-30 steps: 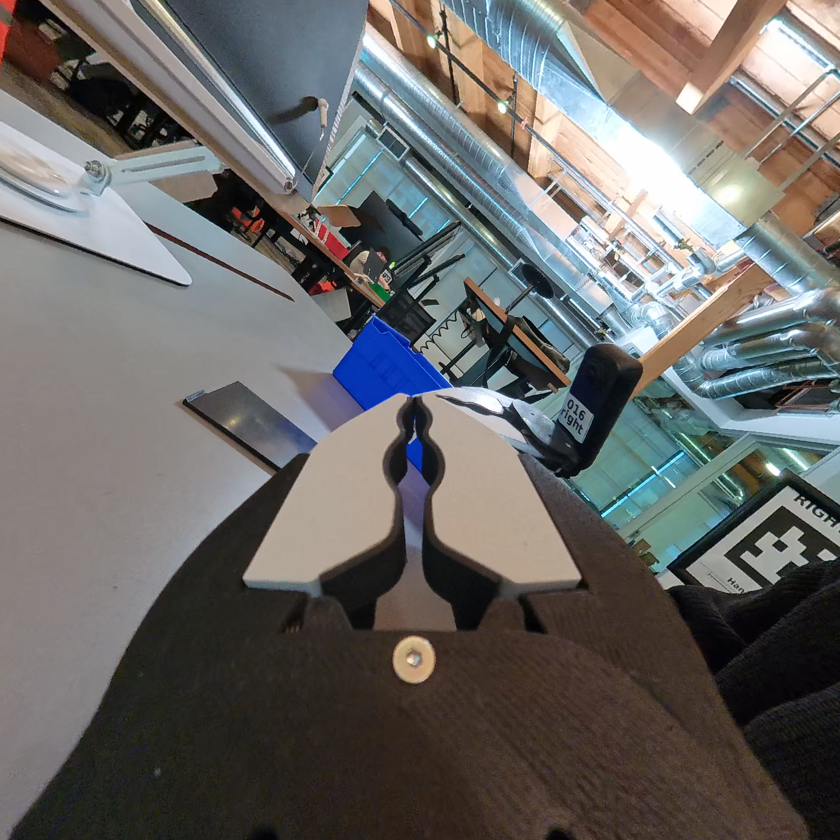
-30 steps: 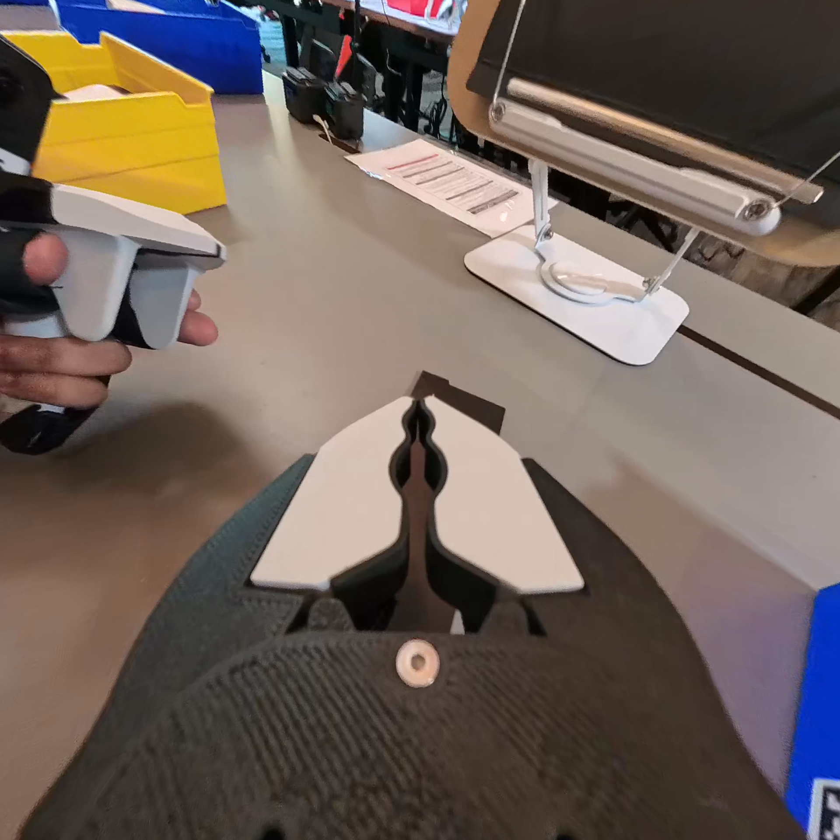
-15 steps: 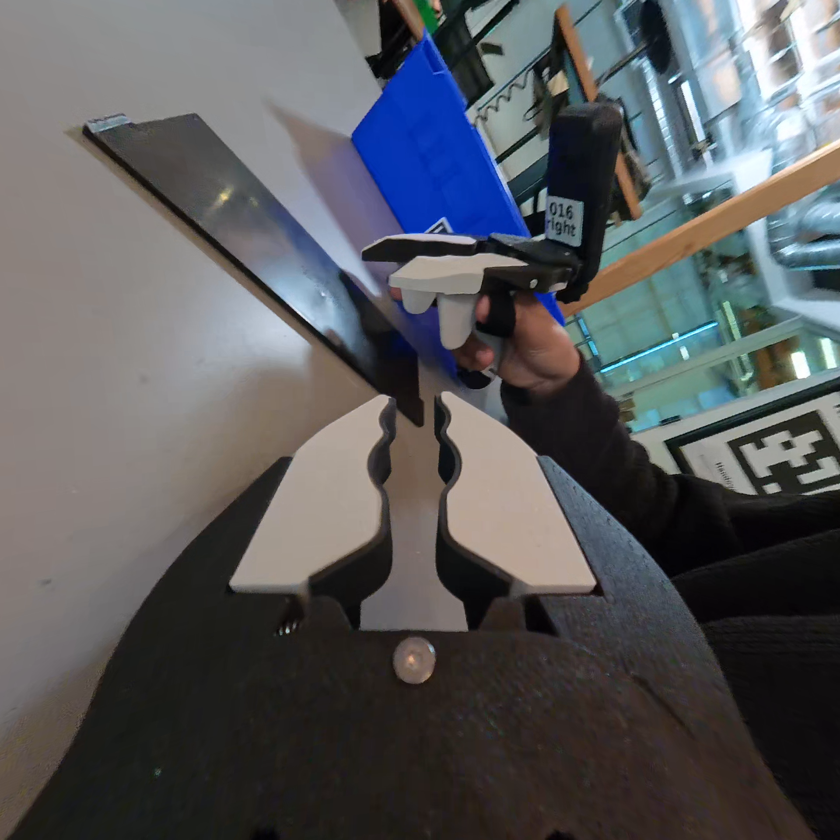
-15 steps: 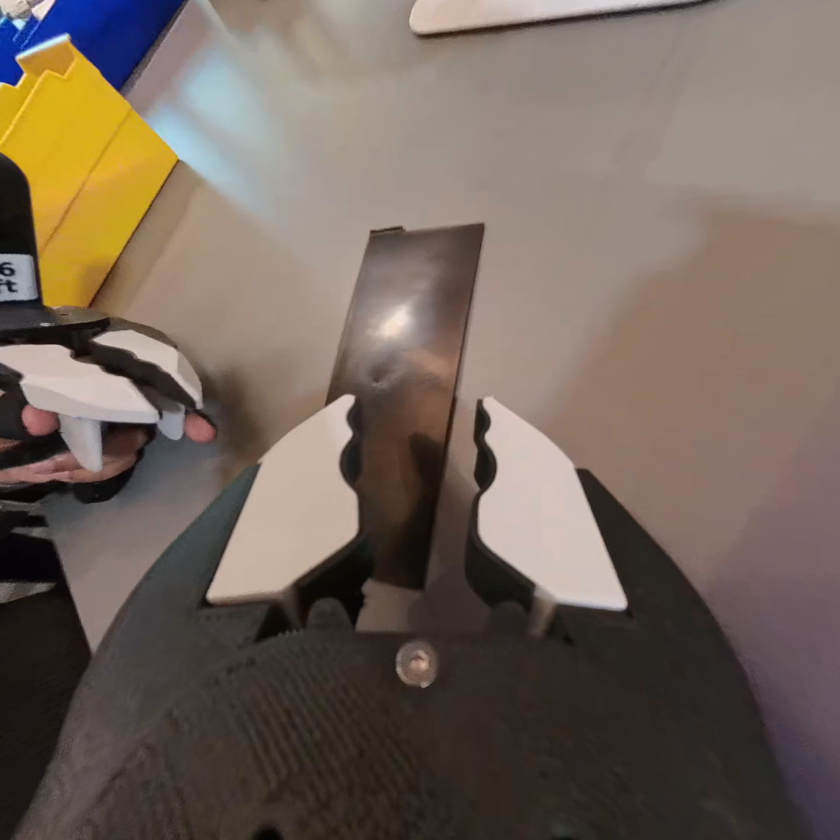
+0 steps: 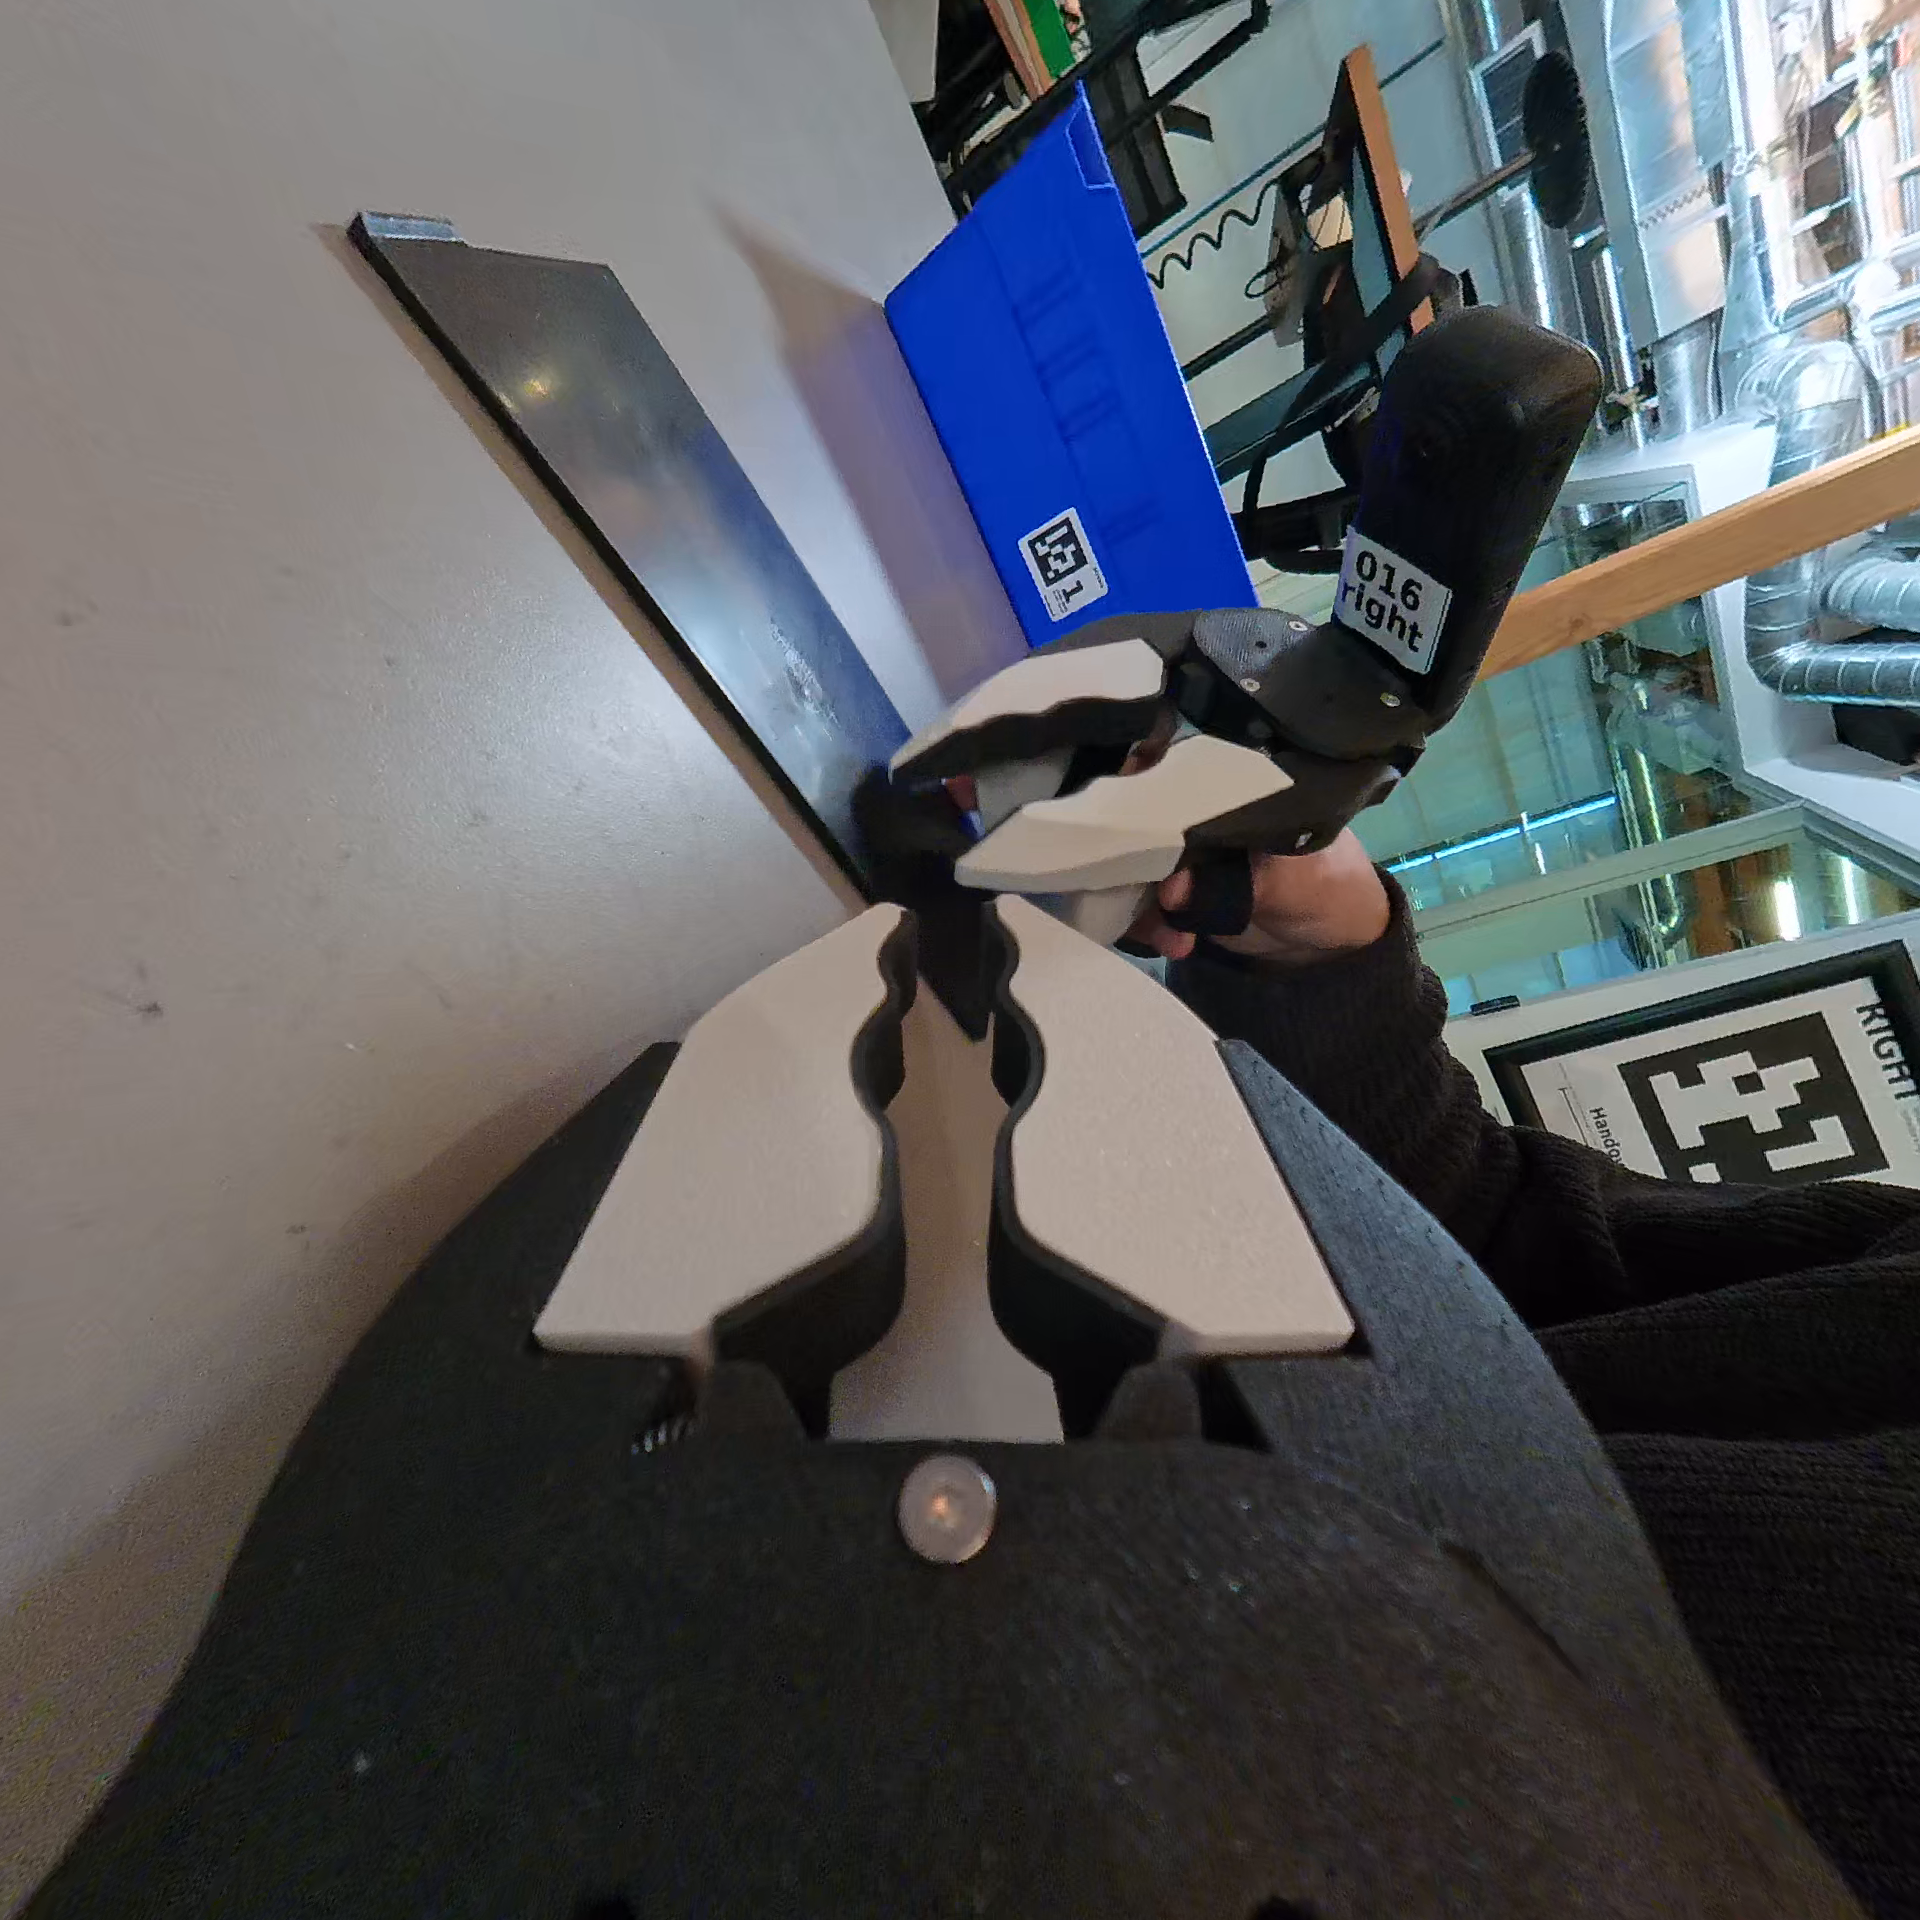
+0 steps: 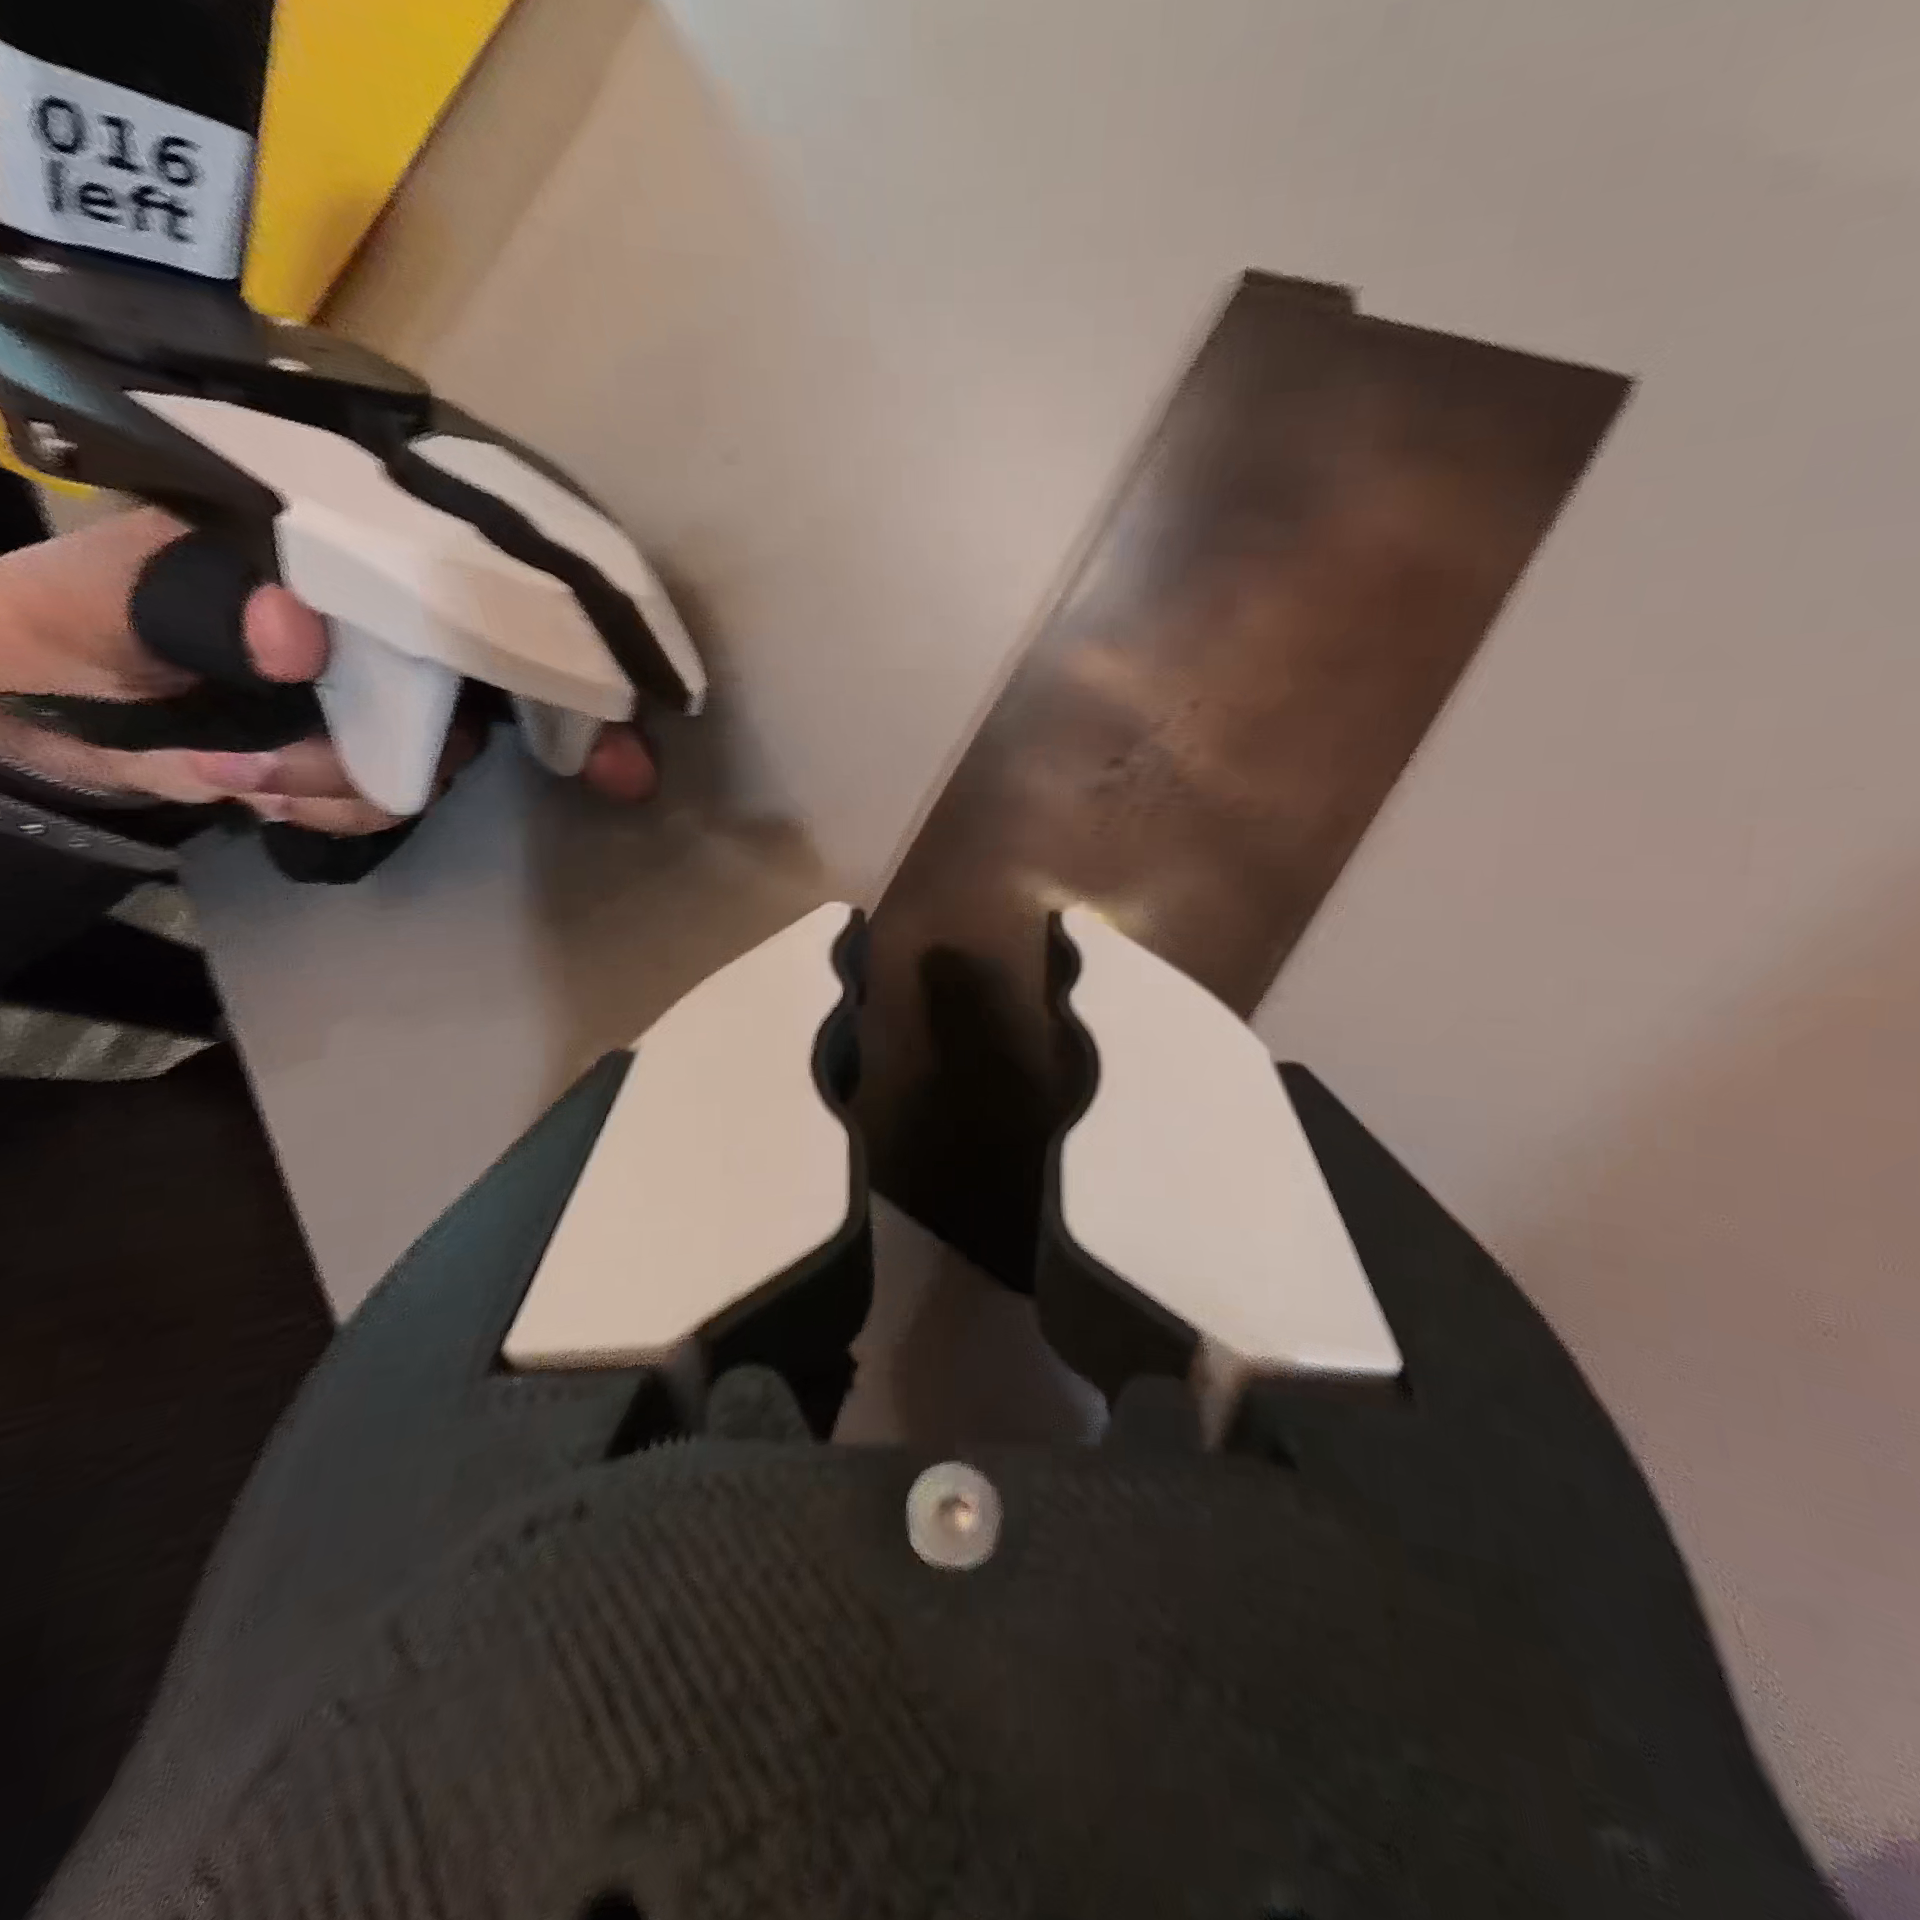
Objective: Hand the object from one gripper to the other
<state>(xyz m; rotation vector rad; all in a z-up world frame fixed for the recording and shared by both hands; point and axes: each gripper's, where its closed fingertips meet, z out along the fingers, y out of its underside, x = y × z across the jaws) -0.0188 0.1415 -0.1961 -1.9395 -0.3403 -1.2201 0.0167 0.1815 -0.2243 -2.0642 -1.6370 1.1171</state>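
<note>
That thin dark glossy rectangular plate [image 6: 1226,665] looks stiff, light and pretty slick, lying flat on the grey counter [image 5: 260,727], so I'd pinch a short end by the edge. The right hand-held gripper [image 6: 951,935] is parted, its jaws straddling the plate's near end but not clamped yet. The left hand-held gripper [image 5: 948,935] is also spread, empty, its tips just beside the same corner. One far corner is notched.

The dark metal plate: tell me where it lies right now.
The dark metal plate lies flat on the grey table, its near end between the open fingers of the right gripper; the blue bin stands beyond it.
</note>
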